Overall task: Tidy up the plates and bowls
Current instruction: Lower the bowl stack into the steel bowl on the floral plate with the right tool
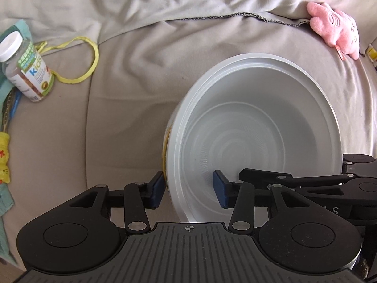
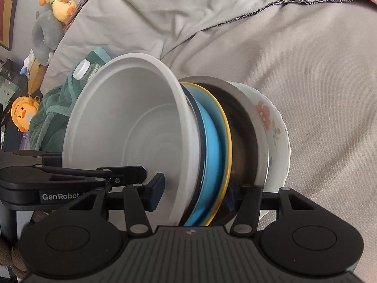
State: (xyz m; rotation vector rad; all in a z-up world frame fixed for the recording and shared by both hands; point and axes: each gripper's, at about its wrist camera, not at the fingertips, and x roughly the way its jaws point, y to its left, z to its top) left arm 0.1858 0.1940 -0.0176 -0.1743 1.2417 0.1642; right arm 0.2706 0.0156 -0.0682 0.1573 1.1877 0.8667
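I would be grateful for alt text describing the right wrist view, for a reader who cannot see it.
The right claw grips a nested stack: a white bowl, a blue plate with a yellow rim, a metal dish and a floral plate. The left claw's arm reaches in from the left, above a beige cover.

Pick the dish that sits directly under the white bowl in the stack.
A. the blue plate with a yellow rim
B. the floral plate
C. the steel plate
A: in the right wrist view the blue plate with a yellow rim lies right against the white bowl.
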